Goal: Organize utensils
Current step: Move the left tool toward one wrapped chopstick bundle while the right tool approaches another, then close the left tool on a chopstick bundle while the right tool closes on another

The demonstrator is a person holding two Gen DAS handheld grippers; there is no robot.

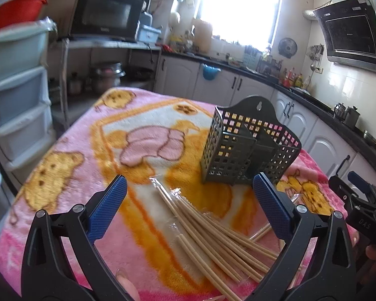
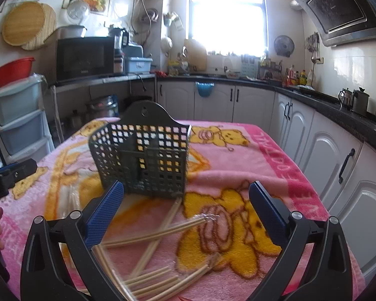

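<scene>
A dark green perforated utensil holder (image 1: 248,148) (image 2: 143,160) stands upright on a pink bear-print blanket (image 1: 143,135) (image 2: 238,155). Several pale wooden chopsticks (image 1: 213,235) (image 2: 158,235), some in clear wrappers, lie scattered on the blanket in front of it. My left gripper (image 1: 189,186) hangs open above the chopstick pile, nothing between its blue pads. My right gripper (image 2: 186,193) is open too, over loose chopsticks just in front of the holder. The right gripper's body (image 1: 358,200) shows at the left view's right edge; the left one (image 2: 7,175) shows at the right view's left edge.
The blanket covers a table in a kitchen. Stacked plastic drawers (image 1: 17,95) (image 2: 20,120) stand to the left, white cabinets under a black counter (image 2: 338,115) run along the right and back. A microwave (image 2: 85,57) sits on a shelf behind.
</scene>
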